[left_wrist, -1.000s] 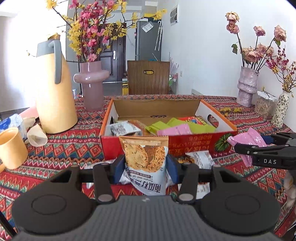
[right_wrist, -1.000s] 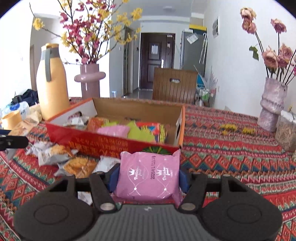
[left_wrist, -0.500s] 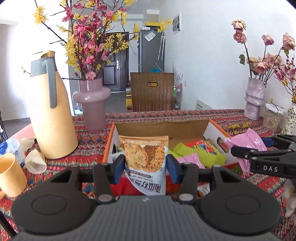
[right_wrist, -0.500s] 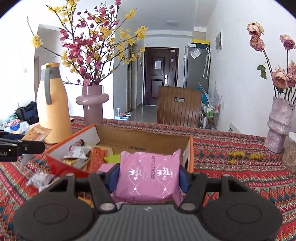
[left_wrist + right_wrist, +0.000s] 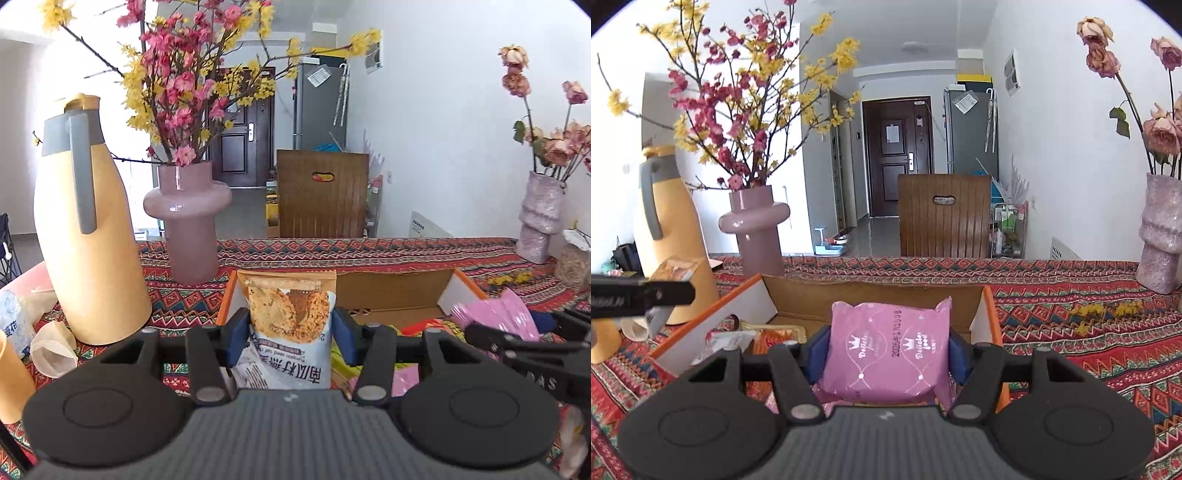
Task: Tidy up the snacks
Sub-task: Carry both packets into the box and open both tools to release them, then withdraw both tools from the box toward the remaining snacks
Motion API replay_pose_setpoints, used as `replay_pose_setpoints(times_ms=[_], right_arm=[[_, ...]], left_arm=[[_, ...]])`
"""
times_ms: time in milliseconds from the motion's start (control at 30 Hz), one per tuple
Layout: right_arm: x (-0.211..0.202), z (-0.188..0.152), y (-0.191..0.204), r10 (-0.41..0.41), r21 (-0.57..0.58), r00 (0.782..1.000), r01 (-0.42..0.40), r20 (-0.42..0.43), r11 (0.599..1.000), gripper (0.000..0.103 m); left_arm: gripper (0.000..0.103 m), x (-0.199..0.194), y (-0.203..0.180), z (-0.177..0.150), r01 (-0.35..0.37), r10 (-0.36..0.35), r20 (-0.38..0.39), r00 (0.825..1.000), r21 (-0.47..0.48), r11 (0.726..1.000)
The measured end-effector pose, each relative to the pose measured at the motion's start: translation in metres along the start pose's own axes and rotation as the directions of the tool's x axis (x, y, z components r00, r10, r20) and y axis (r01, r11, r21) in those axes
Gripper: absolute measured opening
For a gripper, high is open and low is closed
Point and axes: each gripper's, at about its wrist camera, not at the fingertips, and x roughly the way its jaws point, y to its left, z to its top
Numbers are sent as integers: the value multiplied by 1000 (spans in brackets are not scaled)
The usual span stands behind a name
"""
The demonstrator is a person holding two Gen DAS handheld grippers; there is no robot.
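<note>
I have a snack in each gripper, and both hang over the open box (image 5: 988,314), so I judge this round to be at the drop-off stage rather than the picking stage. My left gripper (image 5: 291,338) is clamped on an oat cake packet (image 5: 291,314), which stands upright between the blue pads with its top edge above them; beneath it I see the box's left wall and cardboard back. My right gripper (image 5: 888,350) is clamped on a pink pack (image 5: 888,350), squeezed by its two sides, its printed face turned towards the camera, with the box's far wall just beyond it. Several snacks already lie in the box: a silver wrapper (image 5: 722,339) and something orange on the left side, yellow and pink ones lower down in the left view. So part of the sorting looks done. What is left, as I read it, is to let these two go inside the box. Whether more snacks wait on the tablecloth (image 5: 1071,332) I cannot tell, since my own bodies hide the near table.
</note>
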Motion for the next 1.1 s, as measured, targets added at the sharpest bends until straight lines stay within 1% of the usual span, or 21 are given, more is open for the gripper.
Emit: replay_pose_setpoints(times_ms=[133,233,333,467,500,533,567,600,633,667,700,733,833,1100], right_arm=[[7,-3,-2,0,0,1000,0,-11,1000,62],[10,-5,-2,-3,-1,1000,3,-19,1000,62],[15,-8,-1,-2,-3,1000,2,-31,1000,62],[14,-11,-1,-3,3,1000,3,-28,1000,64],[13,-11,-1,-3,5,1000,3,-23,1000,67],[11,-11,-2,0,11,1000,0,-17,1000,71],[9,-11,-3,-1,14,1000,1,-10,1000,73],[7,-11,-3,-7,14,1000,7,-1,1000,76],[5,-11,-3,-6,16,1000,6,7,1000,82],[3,-11,-3,-3,20,1000,3,15,1000,87],[1,-11,-3,-3,21,1000,3,21,1000,97],[-1,-11,-2,-8,18,1000,7,28,1000,103],[-5,-12,0,-12,8,999,11,41,1000,103],[-7,-14,0,-41,16,999,41,28,999,103]], left_arm=[[49,13,3,-3,-18,18,9,1000,-12,1000],[49,22,2,-10,-19,19,-18,1000,1,1000],[49,25,2,-15,-16,16,-22,1000,9,1000],[55,22,5,-19,-16,16,-9,1000,-4,1000],[60,21,6,-19,-14,14,-4,1000,-8,1000],[69,20,7,-19,-12,12,2,1000,-15,1000],[75,19,7,-20,-17,18,11,1000,-19,1000],[85,17,7,-20,-26,26,24,999,-21,999],[91,15,7,-20,-30,31,36,999,-22,999],[93,13,7,-20,-28,29,44,999,-21,999],[98,11,7,-20,-23,24,48,999,-22,999],[103,10,7,-20,-21,22,52,998,-24,999],[103,5,6,-20,-20,21,66,998,-24,1000],[103,0,6,-22,-14,17,80,997,-33,999]])
